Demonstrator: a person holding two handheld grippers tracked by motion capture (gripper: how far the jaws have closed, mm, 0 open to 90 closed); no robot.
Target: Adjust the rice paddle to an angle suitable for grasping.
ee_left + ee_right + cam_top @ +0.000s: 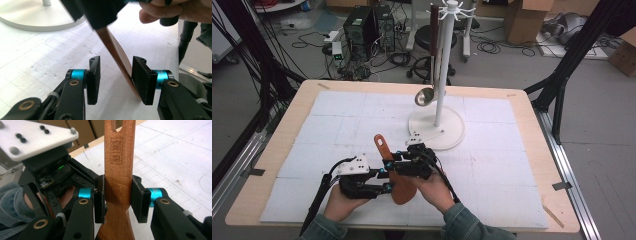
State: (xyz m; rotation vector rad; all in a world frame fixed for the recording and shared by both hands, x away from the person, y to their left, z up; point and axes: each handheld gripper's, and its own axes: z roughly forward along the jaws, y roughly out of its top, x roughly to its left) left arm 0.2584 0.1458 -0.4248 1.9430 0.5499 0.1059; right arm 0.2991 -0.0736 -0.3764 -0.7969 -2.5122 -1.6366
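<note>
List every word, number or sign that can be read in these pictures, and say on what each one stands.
"1983": bottom line of the stamp burnt into the wooden spatula, in the right gripper view.
Lines above it in that stamp: too blurred to read.
Round ring mark lower on the spatula handle: a sign, no letters.
"...AKA": partial print on the cardboard box behind; the rest is hidden.
High view and left gripper view: no readable text.

White stand with hanging ladle blocking the table's middle back, both grippers crowded around the wooden spatula at front centre, bare foam mat left, right and far corners, passable.
</note>
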